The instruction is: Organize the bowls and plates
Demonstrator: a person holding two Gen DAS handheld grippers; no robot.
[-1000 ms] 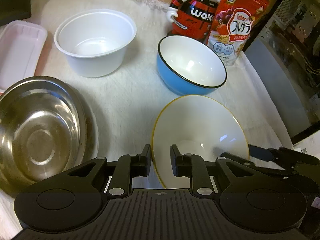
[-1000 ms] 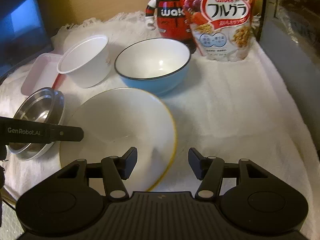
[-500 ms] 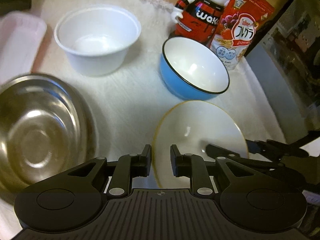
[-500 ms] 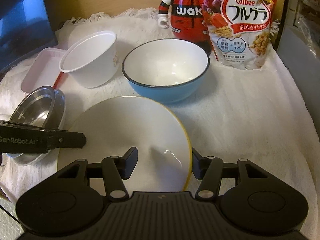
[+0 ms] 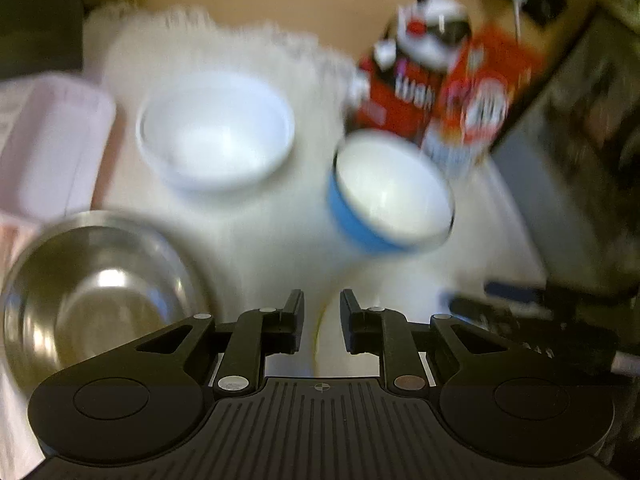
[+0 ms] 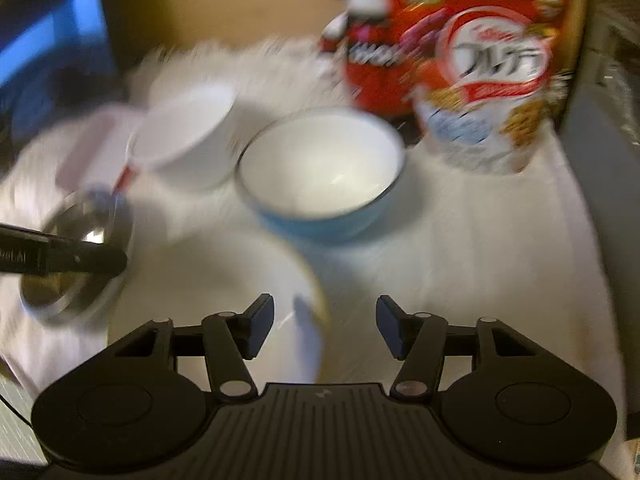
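Observation:
Both views are motion-blurred. My left gripper is shut on the near rim of the white yellow-rimmed plate, held tilted; the plate also shows in the right wrist view. My right gripper is open, its jaws either side of the plate's right rim, not touching. A blue bowl stands beyond the plate. A white plastic bowl stands at the back left. A steel bowl sits at the left.
A white cloth covers the table. A red figurine and a cereal bag stand at the back right. A pink tray lies at the far left. A dark appliance borders the right edge.
Both grippers have lifted and pulled back fast, blurring the views. The plate has risen with my left gripper and tilted. The right gripper stays open.

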